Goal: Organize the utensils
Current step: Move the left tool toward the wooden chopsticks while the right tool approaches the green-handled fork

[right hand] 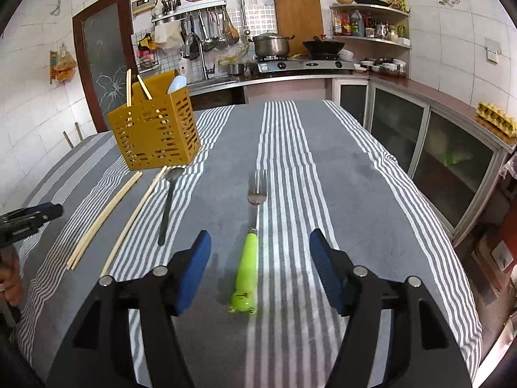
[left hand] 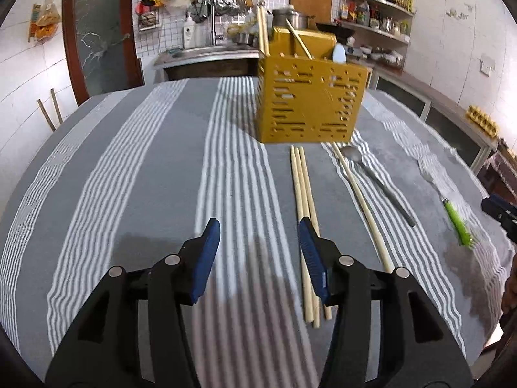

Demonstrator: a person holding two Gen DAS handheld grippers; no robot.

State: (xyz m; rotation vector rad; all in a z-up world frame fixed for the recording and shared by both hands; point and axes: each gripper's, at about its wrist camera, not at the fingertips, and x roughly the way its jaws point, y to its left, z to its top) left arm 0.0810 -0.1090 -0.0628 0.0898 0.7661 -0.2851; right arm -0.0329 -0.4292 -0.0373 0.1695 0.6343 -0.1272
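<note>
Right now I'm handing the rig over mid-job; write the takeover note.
Left gripper: open, empty, over the cloth beside the three chopsticks.
Right gripper: open, the green-handled fork lying between its jaws, not gripped.
Yellow utensil holder: upright at the far end of the table; it already holds a few chopsticks and a white spoon.
Left on the cloth: the three chopsticks, a single chopstick, the dark-handled spoon, the fork.
Suggested next: probably close on the fork.
</note>
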